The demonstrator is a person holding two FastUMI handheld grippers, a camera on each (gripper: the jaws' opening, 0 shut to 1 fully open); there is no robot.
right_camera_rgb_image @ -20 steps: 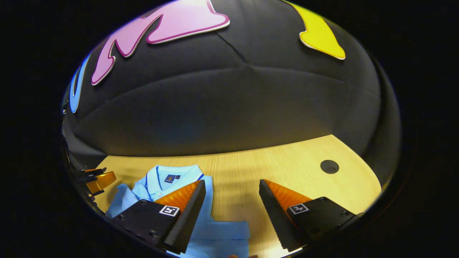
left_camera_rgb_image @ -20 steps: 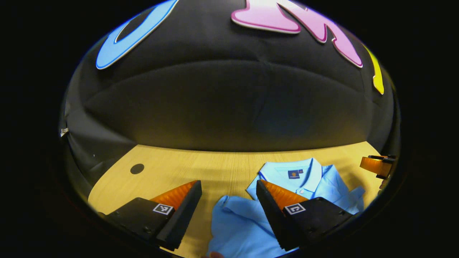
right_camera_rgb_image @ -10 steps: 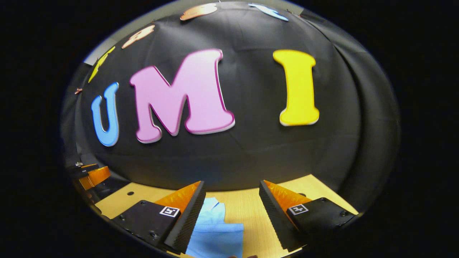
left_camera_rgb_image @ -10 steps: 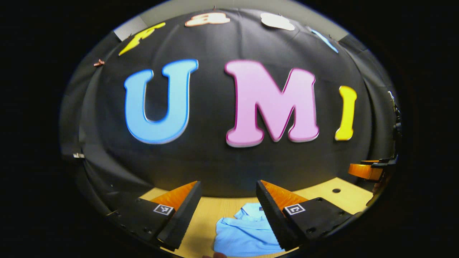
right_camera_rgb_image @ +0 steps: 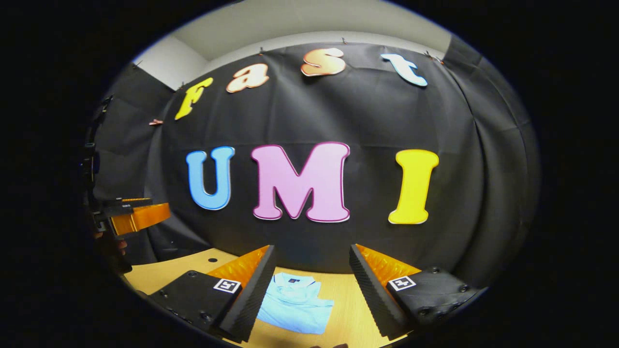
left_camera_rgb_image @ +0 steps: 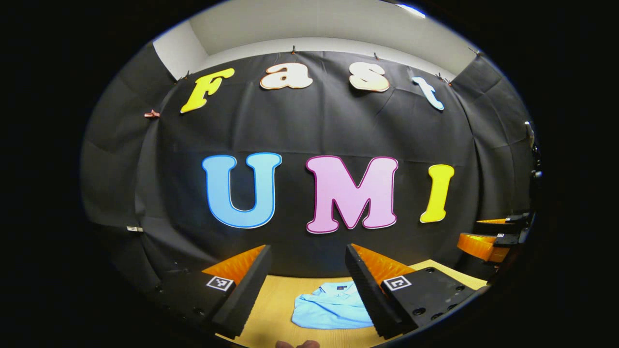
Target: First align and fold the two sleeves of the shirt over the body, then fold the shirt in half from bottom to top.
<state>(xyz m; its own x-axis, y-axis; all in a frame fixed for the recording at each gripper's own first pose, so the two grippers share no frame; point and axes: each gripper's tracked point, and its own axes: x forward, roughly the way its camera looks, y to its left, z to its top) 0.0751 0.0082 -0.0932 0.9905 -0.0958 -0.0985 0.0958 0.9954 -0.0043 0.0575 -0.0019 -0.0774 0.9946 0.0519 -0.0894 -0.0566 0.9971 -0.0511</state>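
I am working in a staged recording booth, not a lived-in home. A black cloth backdrop [left_camera_rgb_image: 309, 130] hangs from clips along its top edge and wraps around the sides, with a plain pale wall [left_camera_rgb_image: 319, 24] above it. In front stands a light wood-grain surface [right_camera_rgb_image: 338, 290] with a round cable hole [right_camera_rgb_image: 211, 259], like an office desk.

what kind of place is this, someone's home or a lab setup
Most likely a staged recording booth, not a home: a black cloth wall pinned up as a backdrop, a bare wooden table holding one folded blue shirt, and both handheld grippers open above it.
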